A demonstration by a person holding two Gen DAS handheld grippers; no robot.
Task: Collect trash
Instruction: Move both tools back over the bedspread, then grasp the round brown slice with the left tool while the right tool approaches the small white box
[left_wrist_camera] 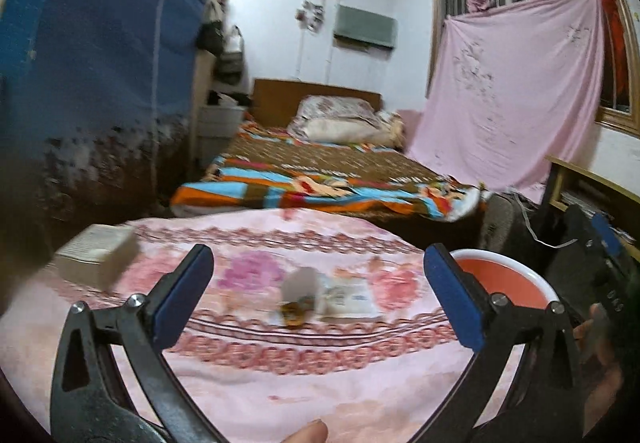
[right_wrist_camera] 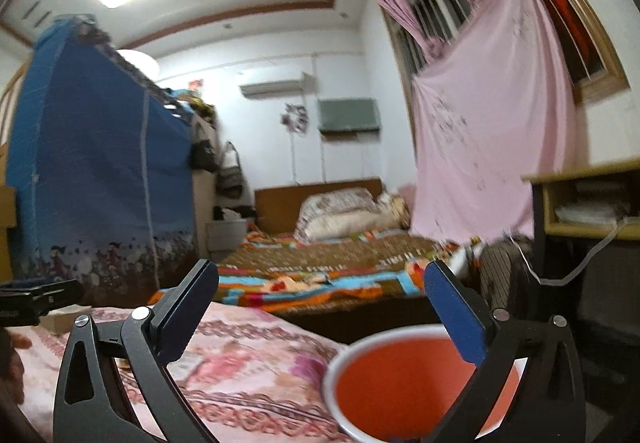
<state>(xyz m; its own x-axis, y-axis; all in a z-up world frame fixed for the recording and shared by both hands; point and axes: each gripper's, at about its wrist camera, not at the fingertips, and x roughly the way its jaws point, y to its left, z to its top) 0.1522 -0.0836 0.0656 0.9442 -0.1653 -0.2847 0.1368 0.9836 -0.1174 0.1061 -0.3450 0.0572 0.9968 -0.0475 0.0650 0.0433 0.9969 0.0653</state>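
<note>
A: Okay, left wrist view first. What've you got?

B: My left tool (left_wrist_camera: 318, 289) is spread wide, nothing between the blue pads (left_wrist_camera: 182, 295). Below it is the desk (left_wrist_camera: 256, 383), covered in a pink flowered cloth. The trash sits mid-desk, blurred: a small brownish wrapper thing (left_wrist_camera: 297, 313) just beside a flat white packet (left_wrist_camera: 350, 299). A whitish box (left_wrist_camera: 96, 257) is at the far left of the desk. The red bucket (left_wrist_camera: 500, 277) with a white rim is at the desk's right edge, behind my right-hand finger. My right hand (left_wrist_camera: 600, 347) shows at the right border.

A: Right wrist?

B: My right tool (right_wrist_camera: 320, 313) is wide too, and empty. The red bucket (right_wrist_camera: 404, 383) is right under it, low and to the right, touching the desk edge (right_wrist_camera: 248, 355). I can't tell what's inside. My left tool (right_wrist_camera: 36, 301) pokes in from the left. The bed (right_wrist_camera: 320, 267) lies beyond.
</note>
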